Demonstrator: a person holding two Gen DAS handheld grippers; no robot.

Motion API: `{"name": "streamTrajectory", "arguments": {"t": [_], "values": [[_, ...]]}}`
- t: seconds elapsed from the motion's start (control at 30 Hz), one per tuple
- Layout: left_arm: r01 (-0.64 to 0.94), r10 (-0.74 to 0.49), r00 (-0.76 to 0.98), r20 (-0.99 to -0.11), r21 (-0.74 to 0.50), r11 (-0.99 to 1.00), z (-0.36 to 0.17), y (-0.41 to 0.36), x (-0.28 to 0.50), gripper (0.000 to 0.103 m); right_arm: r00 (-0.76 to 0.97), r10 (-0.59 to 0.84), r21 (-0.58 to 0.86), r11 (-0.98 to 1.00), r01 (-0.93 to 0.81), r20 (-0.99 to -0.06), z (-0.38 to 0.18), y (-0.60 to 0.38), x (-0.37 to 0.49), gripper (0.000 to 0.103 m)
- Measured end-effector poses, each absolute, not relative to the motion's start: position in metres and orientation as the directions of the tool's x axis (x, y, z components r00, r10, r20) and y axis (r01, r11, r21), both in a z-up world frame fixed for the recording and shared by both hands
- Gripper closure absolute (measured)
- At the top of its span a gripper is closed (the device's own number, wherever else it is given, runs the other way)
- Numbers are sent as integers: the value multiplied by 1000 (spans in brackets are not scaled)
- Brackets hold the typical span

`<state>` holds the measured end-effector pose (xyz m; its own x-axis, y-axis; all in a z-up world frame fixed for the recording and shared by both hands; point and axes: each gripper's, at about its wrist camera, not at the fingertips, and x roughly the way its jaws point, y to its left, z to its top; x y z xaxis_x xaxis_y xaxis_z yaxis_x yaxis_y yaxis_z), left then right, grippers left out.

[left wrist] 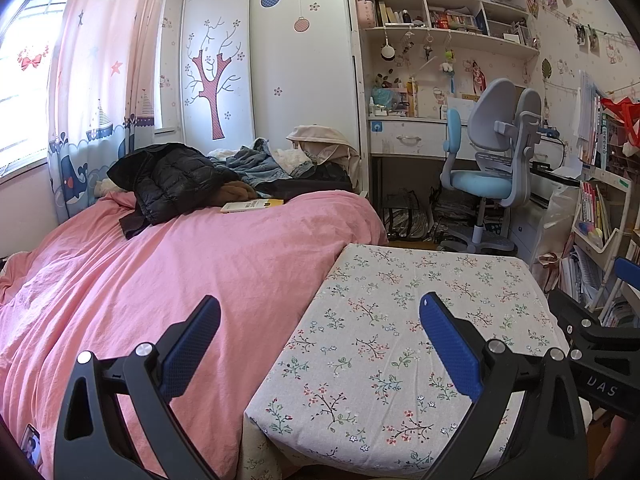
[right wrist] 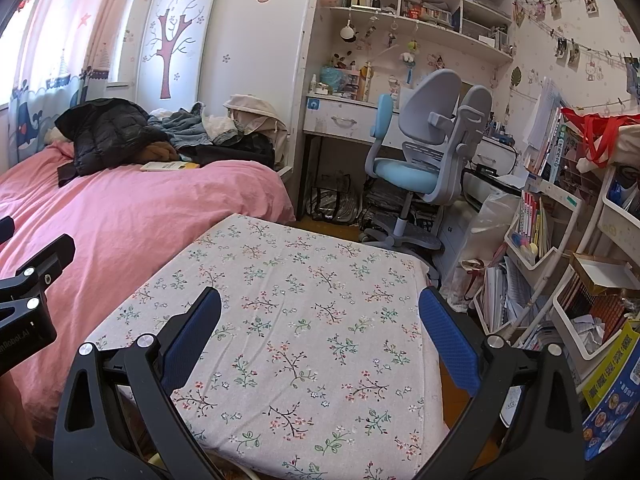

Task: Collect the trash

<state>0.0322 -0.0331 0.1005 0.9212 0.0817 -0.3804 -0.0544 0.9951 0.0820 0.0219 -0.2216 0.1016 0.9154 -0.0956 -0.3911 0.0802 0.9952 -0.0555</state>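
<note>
Left tool (left wrist: 320,344): blue-padded fingers spread wide, gripping nothing, hovering above the floral-cloth tabletop (left wrist: 400,340) where its left edge meets the pink bed (left wrist: 180,272). Right tool (right wrist: 320,340): fingers equally wide apart, empty, over the same tabletop, whose surface lies bare. Beyond the tabletop's far edge, a strip of floor, then a blue desk chair (right wrist: 416,152). Right of the tabletop, white rack bins (right wrist: 576,320) hold books and crumpled paper (right wrist: 592,330). No trash can be told on the tabletop.
</note>
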Motion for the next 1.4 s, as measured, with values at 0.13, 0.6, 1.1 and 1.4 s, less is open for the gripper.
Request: {"name": "streamTrajectory", "arguments": {"t": [0.13, 0.6, 1.1, 1.4], "values": [[-55, 82, 921, -380, 82, 995, 100, -33, 32, 8, 915, -96, -56, 995, 80, -391, 101, -220, 22, 7], [-66, 89, 921, -379, 74, 995, 104, -32, 36, 8, 923, -96, -62, 995, 79, -373, 106, -215, 20, 7], [-68, 74, 907, -415, 30, 997, 100, -18, 37, 8, 933, -96, -60, 995, 80, -348, 108, -210, 20, 7], [-72, 78, 910, -407, 29, 997, 100, -15, 35, 8, 933, -96, -63, 995, 79, -347, 107, -208, 20, 7]]}}
